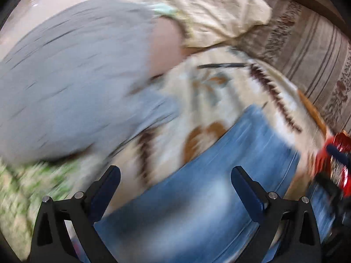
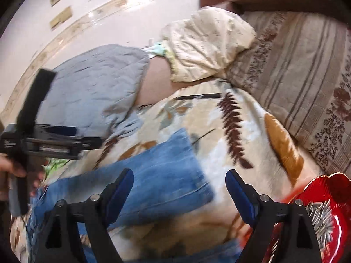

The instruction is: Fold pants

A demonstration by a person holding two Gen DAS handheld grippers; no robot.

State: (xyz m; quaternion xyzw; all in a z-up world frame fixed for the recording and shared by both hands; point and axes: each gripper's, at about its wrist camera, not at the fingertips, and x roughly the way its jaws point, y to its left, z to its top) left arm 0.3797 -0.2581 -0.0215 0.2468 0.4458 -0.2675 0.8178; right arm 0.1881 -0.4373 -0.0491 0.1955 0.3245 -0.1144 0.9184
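**Jeans lie folded on the leaf-print blanket, both grippers spread above them**

The leaf-print blanket (image 2: 219, 131) offers open room toward 12 and 1 o'clock of the jeans, up to where the cream pillow (image 2: 204, 48) and the striped sofa cover (image 2: 296, 76) hem it in. At 10 o'clock a grey quilt (image 2: 92, 83) crowds the blanket's edge; at 4 o'clock a red dish (image 2: 324, 199) of seeds sits close to the right gripper's finger.

The jeans (image 2: 162, 175) lie flat on the blanket, long axis running from 8 o'clock to 2 o'clock in the right wrist view, a squared end pointing to 1 o'clock.

The right gripper (image 2: 178, 186) stands spread wide with nothing between its pads, above the denim. The left gripper (image 1: 175, 182) is likewise spread and pinching nothing, the blurred jeans (image 1: 219, 186) beneath it; it also shows at 9 o'clock in the right view, held by a hand (image 2: 13, 171).
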